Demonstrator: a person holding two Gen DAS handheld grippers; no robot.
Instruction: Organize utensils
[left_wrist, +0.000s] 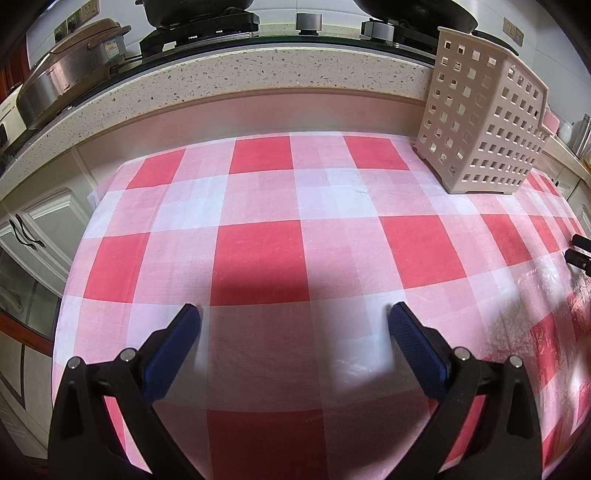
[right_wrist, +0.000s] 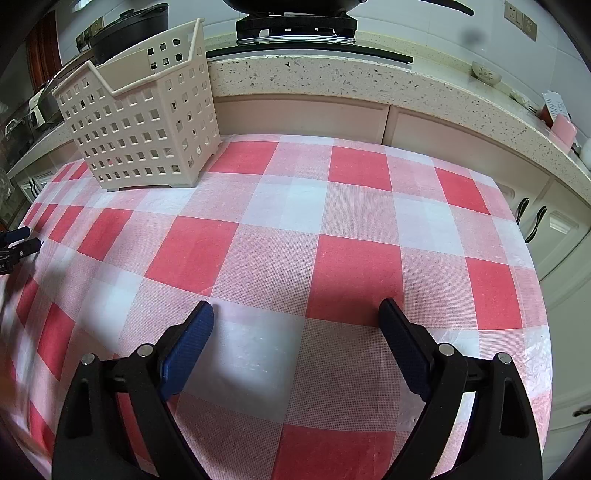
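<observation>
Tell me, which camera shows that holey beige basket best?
The right wrist view: the basket stands whole, open top and rim visible. The left wrist view shows only its outer walls near the right edge.

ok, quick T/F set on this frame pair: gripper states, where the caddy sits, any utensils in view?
1. The left gripper is open with nothing between its fingers. True.
2. The right gripper is shut on a spoon. False: it is open and empty; no spoon shows in either view.
3. The perforated beige caddy stands upright on the checked tablecloth. True.
4. The caddy lies tipped on its side. False: it stands on its base.
5. Loose utensils lie on the cloth between the grippers. False: none are visible on the cloth.
6. A speckled countertop runs behind the table. True.
</observation>
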